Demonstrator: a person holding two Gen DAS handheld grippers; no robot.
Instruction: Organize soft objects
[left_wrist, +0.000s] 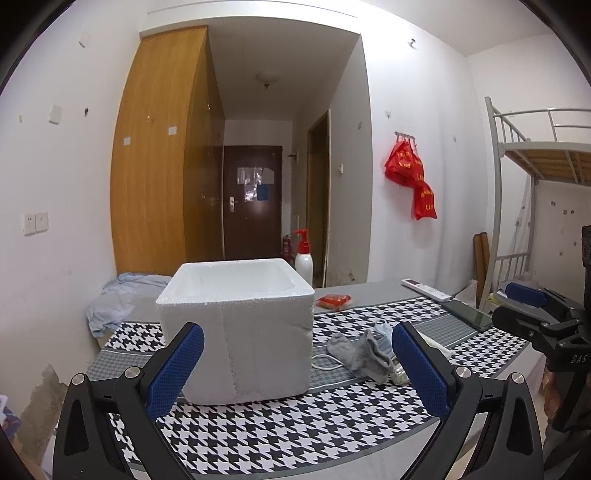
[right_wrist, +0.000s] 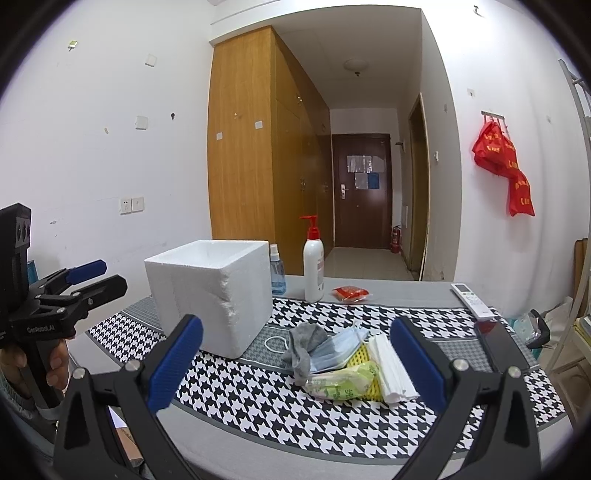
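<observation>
A white foam box (left_wrist: 236, 325) stands open-topped on the houndstooth cloth (left_wrist: 295, 428). To its right lies a pile of soft things: a grey sock (right_wrist: 304, 345), a blue face mask (right_wrist: 340, 350), a green tissue pack (right_wrist: 343, 380), yellow mesh (right_wrist: 364, 354) and white folded sheets (right_wrist: 391, 369). My left gripper (left_wrist: 297, 328) is open, just short of the box's near face, holding nothing. My right gripper (right_wrist: 295, 322) is open, in front of the pile and apart from it. The sock (left_wrist: 364, 352) also shows in the left wrist view.
A red-pump bottle (right_wrist: 313, 266), a blue spray bottle (right_wrist: 277, 273), a red packet (right_wrist: 350, 293), a remote (right_wrist: 472, 299) and a phone (right_wrist: 498, 343) sit further back and right. A white cable (right_wrist: 275, 341) loops beside the box. Light blue cloth (left_wrist: 122, 299) lies behind it.
</observation>
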